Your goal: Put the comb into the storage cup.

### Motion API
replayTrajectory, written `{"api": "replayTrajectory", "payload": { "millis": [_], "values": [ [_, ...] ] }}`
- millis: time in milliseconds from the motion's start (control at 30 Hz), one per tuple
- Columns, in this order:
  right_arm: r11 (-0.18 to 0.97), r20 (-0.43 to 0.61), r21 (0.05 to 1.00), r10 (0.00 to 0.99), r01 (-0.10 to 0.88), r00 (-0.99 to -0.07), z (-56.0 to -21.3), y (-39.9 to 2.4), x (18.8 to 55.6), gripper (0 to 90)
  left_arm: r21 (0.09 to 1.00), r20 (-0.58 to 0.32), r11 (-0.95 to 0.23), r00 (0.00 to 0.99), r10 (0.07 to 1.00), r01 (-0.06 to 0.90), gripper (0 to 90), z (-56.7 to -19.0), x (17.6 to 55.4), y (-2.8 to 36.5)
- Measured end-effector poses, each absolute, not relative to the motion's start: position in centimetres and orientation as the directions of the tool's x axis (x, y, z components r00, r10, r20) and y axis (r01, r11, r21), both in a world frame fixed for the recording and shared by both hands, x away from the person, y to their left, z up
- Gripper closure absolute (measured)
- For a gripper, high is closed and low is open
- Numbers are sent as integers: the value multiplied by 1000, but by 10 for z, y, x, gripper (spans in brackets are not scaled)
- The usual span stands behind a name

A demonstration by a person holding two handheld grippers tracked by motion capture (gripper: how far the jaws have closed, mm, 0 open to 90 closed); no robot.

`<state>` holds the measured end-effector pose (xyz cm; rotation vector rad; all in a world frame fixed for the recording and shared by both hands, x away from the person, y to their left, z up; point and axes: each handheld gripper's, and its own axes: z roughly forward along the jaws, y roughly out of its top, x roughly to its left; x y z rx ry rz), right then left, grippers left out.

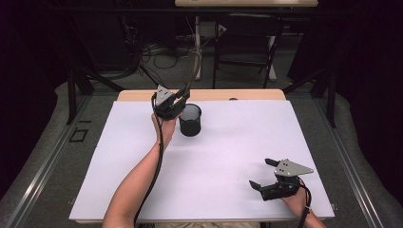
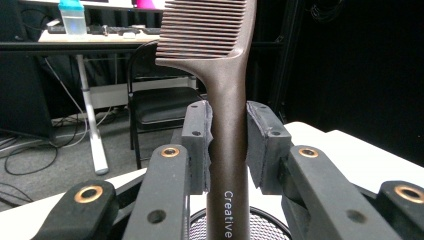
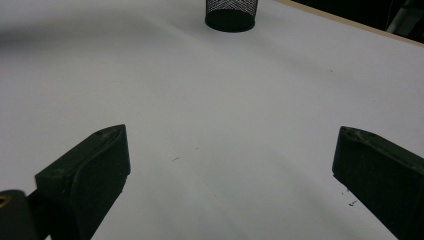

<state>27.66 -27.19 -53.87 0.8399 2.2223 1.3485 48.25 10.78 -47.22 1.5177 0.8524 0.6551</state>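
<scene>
Over the far left part of the desk [image 1: 223, 156], the left tongs [image 2: 227, 145] are clamped on the handle of a brown comb [image 2: 220, 75]. Pads press the handle from both sides, about halfway along it. Comb stands upright, teeth at the top and turned left in the left gripper view; white lettering "Creative" runs along the lower handle.

Directly below the comb's handle: rim of a black mesh cup [image 2: 260, 225]. Whether the handle's end is already inside the cup or just above it cannot be told.

High view: the left tongs [image 1: 177, 102] sit at the cup's left upper edge, the hand [image 1: 164, 126] just near of them, forearm running back to the near edge. The mesh cup [image 1: 190, 119] stands upright on the white desk surface, toward the far side, left of centre. The comb itself is hard to make out from this view.

Near right corner: right tongs [image 1: 263, 173] lie low over the desk, held by the right hand [image 1: 297, 199]. Jaws spread wide, nothing between them; in the right gripper view, bare white surface shows between the right tongs [image 3: 230, 170], with the mesh cup [image 3: 231, 14] well apart at the far end.

Beyond the desk: a dark chair [image 2: 160, 107], a white table leg [image 2: 92, 120], cables on the floor [image 1: 161, 59].
</scene>
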Motion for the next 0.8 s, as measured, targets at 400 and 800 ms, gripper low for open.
{"api": "replayTrajectory", "payload": {
  "millis": [400, 800],
  "values": [
    [352, -33, 893, 675, 281, -737, -539, -272, 277, 17, 991, -69, -9, 571, 818, 134, 726, -478, 486, 103],
    [352, -31, 893, 671, 281, -741, -539, -272, 277, 17, 990, -77, -6, 578, 812, 139, 726, -486, 489, 99]
  ]
}}
